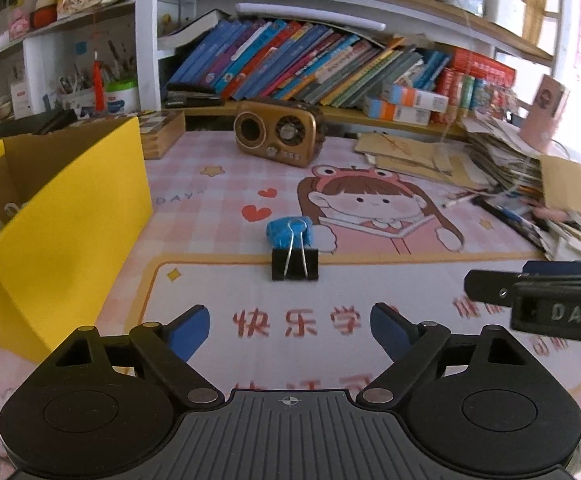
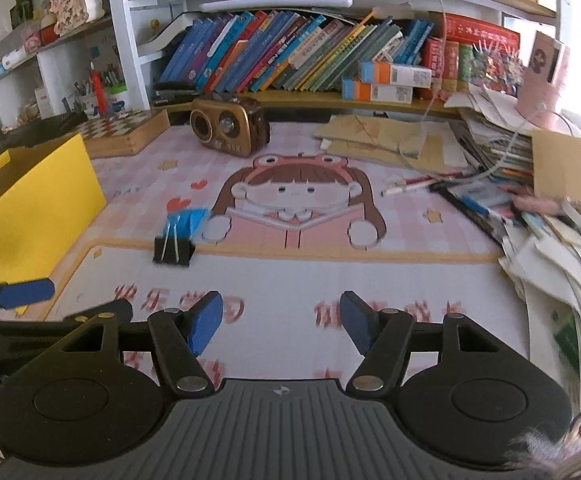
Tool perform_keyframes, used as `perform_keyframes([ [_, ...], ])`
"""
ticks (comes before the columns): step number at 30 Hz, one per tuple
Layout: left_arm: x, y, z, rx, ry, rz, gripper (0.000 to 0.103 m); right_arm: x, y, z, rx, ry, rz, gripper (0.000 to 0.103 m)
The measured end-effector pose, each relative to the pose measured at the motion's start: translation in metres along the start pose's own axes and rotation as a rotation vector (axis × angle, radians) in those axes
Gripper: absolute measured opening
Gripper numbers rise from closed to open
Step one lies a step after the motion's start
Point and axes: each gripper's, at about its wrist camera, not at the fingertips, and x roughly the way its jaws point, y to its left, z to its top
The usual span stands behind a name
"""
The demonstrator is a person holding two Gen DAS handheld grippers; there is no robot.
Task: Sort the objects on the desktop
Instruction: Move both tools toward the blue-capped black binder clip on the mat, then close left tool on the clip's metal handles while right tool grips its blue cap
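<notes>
A black binder clip [image 1: 294,264] lies on the pink desk mat [image 1: 370,288] with a small blue object [image 1: 288,230] just behind it. My left gripper [image 1: 290,330] is open and empty, hovering a little short of the clip. The clip [image 2: 172,250] and blue object [image 2: 186,220] also show in the right wrist view, ahead to the left. My right gripper [image 2: 281,322] is open and empty over the mat. An open yellow box [image 1: 62,232] stands at the left, holding a few small items.
A brown retro radio [image 1: 278,132] stands at the back of the mat. Stacks of papers and envelopes [image 2: 530,184] crowd the right side, with pens [image 2: 422,182] beside them. A wooden chess box [image 2: 122,132] sits back left. Bookshelves line the rear.
</notes>
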Motion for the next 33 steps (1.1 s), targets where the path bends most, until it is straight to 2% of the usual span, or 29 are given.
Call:
perform_keyframes([
  [9, 0.044, -0.010, 0.012, 0.028, 0.018, 0.045, 0.084, 0.031, -0.013, 0.033, -0.027, -0.020, 0.047, 0.067],
  [17, 0.077, -0.014, 0.019, 0.034, 0.052, 0.074, 0.077, 0.048, -0.016, 0.044, -0.034, -0.018, 0.074, 0.069],
  [26, 0.100, -0.021, 0.026, 0.036, 0.076, 0.082, 0.055, 0.060, -0.020, 0.050, -0.031, 0.000, 0.086, 0.070],
  [28, 0.100, -0.023, 0.026, 0.045, 0.067, 0.086, 0.040, 0.062, -0.020, 0.052, -0.032, 0.003, 0.088, 0.070],
  [33, 0.094, -0.020, 0.026, 0.066, 0.057, 0.092, 0.038, 0.070, -0.018, 0.055, -0.040, 0.009, 0.097, 0.071],
])
